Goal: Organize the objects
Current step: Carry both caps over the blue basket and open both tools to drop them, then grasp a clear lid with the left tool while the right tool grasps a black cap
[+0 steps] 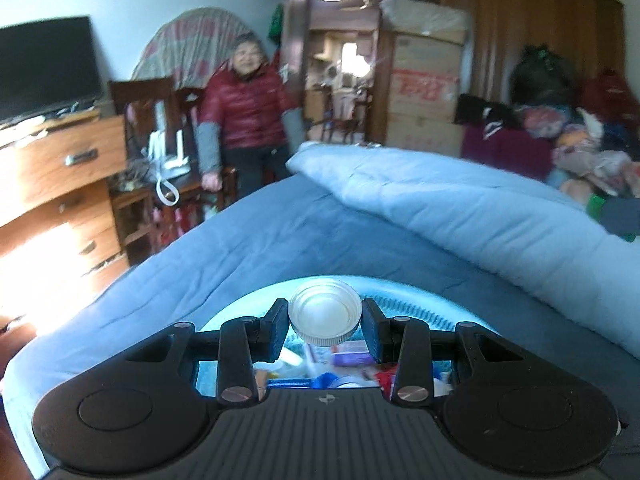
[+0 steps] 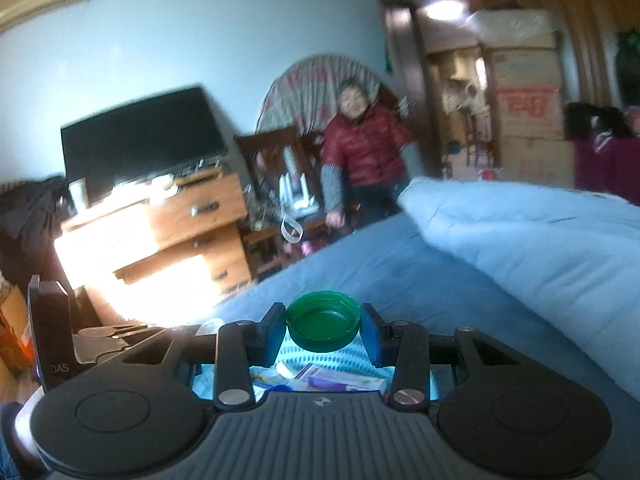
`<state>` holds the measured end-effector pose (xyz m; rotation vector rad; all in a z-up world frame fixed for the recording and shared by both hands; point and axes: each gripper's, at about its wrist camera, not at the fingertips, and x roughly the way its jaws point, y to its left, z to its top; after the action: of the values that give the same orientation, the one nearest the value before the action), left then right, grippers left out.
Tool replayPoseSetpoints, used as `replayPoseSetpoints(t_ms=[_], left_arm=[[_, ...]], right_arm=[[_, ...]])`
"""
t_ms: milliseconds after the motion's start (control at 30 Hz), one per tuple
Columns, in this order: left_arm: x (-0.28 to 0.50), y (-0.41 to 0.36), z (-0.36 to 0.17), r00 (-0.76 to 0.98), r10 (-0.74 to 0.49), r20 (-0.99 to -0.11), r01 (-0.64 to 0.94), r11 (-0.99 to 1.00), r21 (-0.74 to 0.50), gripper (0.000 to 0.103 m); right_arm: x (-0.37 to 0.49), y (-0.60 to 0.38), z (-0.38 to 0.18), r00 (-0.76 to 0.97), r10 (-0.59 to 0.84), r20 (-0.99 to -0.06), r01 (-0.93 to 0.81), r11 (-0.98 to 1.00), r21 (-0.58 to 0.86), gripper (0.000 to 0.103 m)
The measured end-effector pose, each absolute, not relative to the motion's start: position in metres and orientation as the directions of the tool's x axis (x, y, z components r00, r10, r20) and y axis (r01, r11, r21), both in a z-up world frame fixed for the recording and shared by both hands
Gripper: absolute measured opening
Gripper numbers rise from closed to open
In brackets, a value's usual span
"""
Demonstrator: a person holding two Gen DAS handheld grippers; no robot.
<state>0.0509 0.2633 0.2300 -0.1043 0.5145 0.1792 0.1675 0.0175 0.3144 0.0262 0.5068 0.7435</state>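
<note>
A: Bedroom, blue bed (image 1: 280,236) underfoot of both cameras. Where are the caps?

B: White cap (image 1: 325,312) sits clamped in the left gripper (image 1: 325,320), open side facing the lens, pads touching it at 9 and 3 o'clock. Green cap (image 2: 323,322) is pinched the same way in the right gripper (image 2: 323,326).

A: And the drop point?

B: Light blue basket (image 1: 420,308) lies directly under both, toward 6 o'clock, already holding small packets. Each cap hangs over its rim, so the coming move looks like a straight lowering. Left gripper seems nearer its middle.

A: Anything in the way?

B: Folded quilt (image 1: 460,204) at 2 o'clock, clear of the basket. Person in a red jacket (image 1: 244,108) stands at 11 o'clock, well apart.
</note>
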Motion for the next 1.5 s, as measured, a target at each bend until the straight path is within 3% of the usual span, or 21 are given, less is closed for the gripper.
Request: replayPoseSetpoints(t_ms=[300,967,1000,1033,1067,1100,1200,1300,1400,1500], left_arm=[[0.061,0.286,0.218,0.834,0.147,-0.532,-0.214,0.975,-0.066,0.039],[0.068,0.288,0.215,0.833,0.145,-0.535,-0.213,0.975,-0.068,0.04],[0.069,0.288,0.214,0.83,0.144,-0.538,-0.21,0.976,-0.064,0.042],[0.07,0.287,0.213,0.828,0.142,-0.542,-0.206,0.977,-0.059,0.049],[0.07,0.286,0.211,0.827,0.148,-0.542,-0.208,0.977,-0.051,0.069],[0.069,0.284,0.211,0.83,0.162,-0.534,-0.217,0.975,-0.041,0.085],[0.061,0.277,0.214,0.848,0.164,-0.504,-0.214,0.976,-0.042,0.088],[0.043,0.249,0.224,0.898,0.062,-0.435,-0.111,0.99,-0.09,0.088],[0.022,0.19,0.232,0.932,-0.107,-0.346,0.088,0.994,-0.07,0.088],[0.008,0.132,0.229,0.913,-0.288,-0.289,0.274,0.958,-0.089,0.088]], right_arm=[[0.182,0.092,0.308,0.58,0.658,-0.479,-0.678,0.717,0.163,0.043],[0.18,0.096,0.3,0.581,0.659,-0.478,-0.685,0.713,0.15,0.045],[0.179,0.095,0.3,0.589,0.658,-0.47,-0.682,0.716,0.148,0.047],[0.179,0.094,0.299,0.595,0.658,-0.463,-0.679,0.719,0.149,0.055],[0.179,0.091,0.298,0.597,0.659,-0.457,-0.676,0.72,0.157,0.066],[0.178,0.085,0.297,0.603,0.659,-0.449,-0.669,0.725,0.163,0.069],[0.163,0.047,0.287,0.644,0.658,-0.39,-0.637,0.744,0.203,0.077],[0.132,-0.021,0.252,0.74,0.594,-0.317,-0.544,0.805,0.237,0.087],[0.104,-0.098,0.202,0.818,0.453,-0.355,-0.398,0.891,0.22,0.086],[0.088,-0.18,0.144,0.858,0.239,-0.455,-0.191,0.97,0.15,0.083]])
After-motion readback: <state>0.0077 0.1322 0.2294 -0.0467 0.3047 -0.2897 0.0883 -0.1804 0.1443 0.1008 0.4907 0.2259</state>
